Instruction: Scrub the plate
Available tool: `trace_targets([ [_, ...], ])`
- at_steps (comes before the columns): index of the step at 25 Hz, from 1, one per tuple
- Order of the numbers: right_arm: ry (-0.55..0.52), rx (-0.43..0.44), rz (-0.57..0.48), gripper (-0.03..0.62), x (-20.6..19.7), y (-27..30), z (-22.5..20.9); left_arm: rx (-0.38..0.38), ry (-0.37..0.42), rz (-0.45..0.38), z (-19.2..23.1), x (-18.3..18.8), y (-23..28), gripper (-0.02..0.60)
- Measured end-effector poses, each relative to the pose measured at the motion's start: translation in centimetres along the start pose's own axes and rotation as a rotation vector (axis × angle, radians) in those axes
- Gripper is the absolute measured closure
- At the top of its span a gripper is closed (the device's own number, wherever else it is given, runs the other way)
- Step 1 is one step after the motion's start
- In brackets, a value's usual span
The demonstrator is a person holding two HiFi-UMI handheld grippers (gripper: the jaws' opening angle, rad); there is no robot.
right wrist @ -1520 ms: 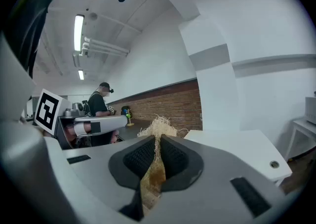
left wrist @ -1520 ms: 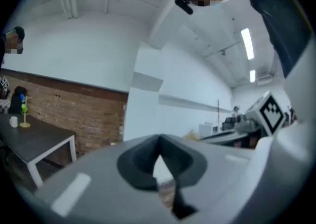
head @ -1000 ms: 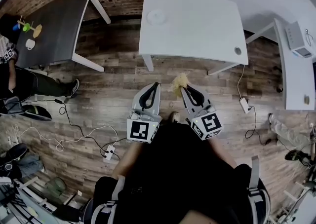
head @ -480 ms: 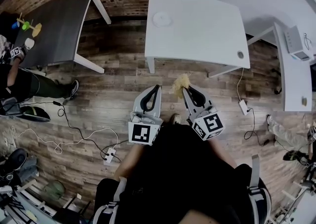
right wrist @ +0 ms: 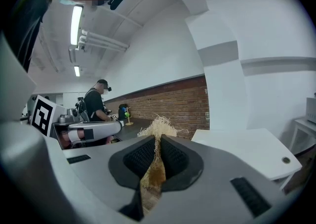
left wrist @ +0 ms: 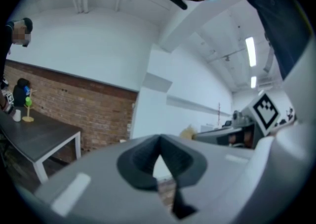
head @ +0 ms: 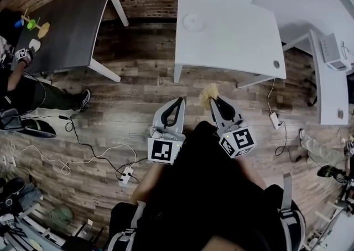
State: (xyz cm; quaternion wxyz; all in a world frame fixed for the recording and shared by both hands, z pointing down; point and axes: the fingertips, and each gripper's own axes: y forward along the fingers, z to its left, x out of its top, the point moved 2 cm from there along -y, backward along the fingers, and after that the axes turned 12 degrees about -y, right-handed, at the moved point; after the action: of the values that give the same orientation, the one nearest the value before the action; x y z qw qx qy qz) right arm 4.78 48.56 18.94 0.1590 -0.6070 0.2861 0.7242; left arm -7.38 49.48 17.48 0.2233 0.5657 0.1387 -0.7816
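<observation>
As you draw nearer the white table (head: 238, 34) bearing the still-unscrubbed plate (head: 192, 21), your right gripper (head: 213, 100) clamps the fibre scrubber (head: 208, 92), your left gripper (head: 179, 102) clenched empty.

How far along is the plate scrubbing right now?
Hardly started. Done: the right gripper is shut on a straw-coloured scrubber. In hand: the person stands short of the white table. Left: reaching the plate on that table and scrubbing it; the left gripper is shut and empty.
</observation>
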Motion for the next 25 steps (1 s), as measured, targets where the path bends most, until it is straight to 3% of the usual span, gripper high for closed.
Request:
trace_targets([
  [7,0.002,-0.006,0.009,0.563,0.2,1.4,1.6,-0.011,-0.049,0.029,1.7,-0.6,-0.9,0.577],
  [14,0.006,-0.029,-0.005,0.563,0.1,3.1,0.7,-0.008,-0.035,0.027,3.1,-0.2,-0.7,0.577],
  [25,-0.004,0.002,-0.021,0.563,0.6,6.2,-1.1,-0.001,-0.036,0.009,4.2,0.7,2.1,0.577],
])
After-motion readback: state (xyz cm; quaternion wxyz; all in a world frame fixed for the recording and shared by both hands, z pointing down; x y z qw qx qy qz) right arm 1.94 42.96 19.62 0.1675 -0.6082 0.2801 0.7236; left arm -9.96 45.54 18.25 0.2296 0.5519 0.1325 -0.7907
